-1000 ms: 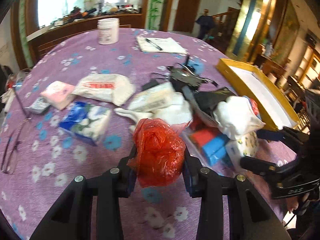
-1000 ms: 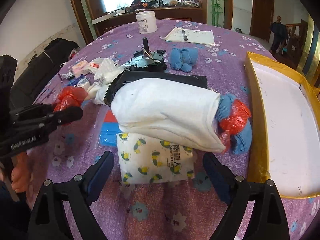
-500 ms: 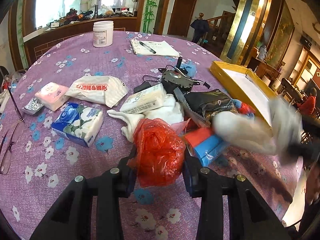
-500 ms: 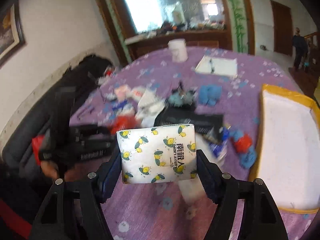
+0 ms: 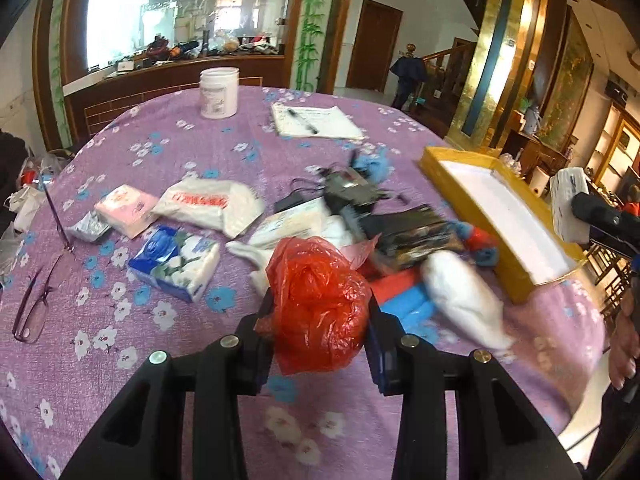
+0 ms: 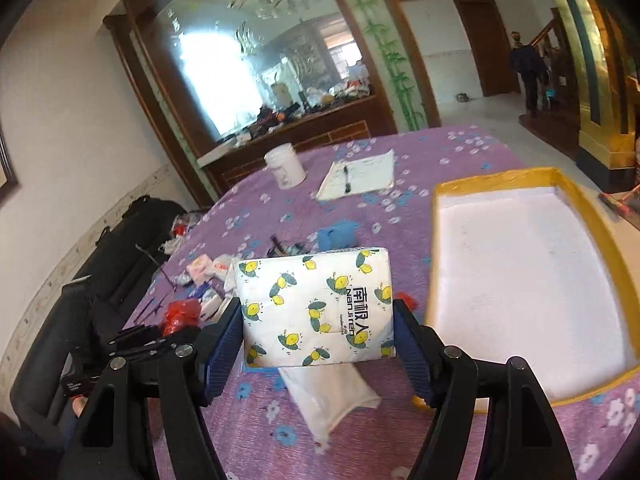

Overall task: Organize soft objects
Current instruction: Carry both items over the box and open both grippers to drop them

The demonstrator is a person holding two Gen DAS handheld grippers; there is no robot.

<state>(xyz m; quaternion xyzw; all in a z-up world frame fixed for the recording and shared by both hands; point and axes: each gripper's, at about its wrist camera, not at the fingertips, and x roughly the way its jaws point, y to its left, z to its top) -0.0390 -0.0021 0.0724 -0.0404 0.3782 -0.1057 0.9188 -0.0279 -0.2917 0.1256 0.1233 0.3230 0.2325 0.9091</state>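
Lifted clear of the pile since a second ago, the tissue pack (image 6: pixel 316 308) now hangs above the table (image 6: pixel 400 432), clamped across its width between the pads of the right gripper (image 6: pixel 318 330), whose jaws have just been closing onto it from a wider stance. Where the pack lay, the white cloth roll (image 6: pixel 332 396) is uncovered at 6 o'clock, just below the jaws. At 3 o'clock sits the yellow tray (image 6: pixel 436 248), bare inside and likely the pack's destination. In the left wrist view the left gripper (image 5: pixel 318 320) holds the red plastic bag (image 5: pixel 316 308) in narrow jaws just above the table, as before, with the clutter at 12 o'clock beyond it. The pack is soft, so a squeeze this broad could let it bow and slip out during the swing to the tray; the crumpled bag could likewise spring loose.
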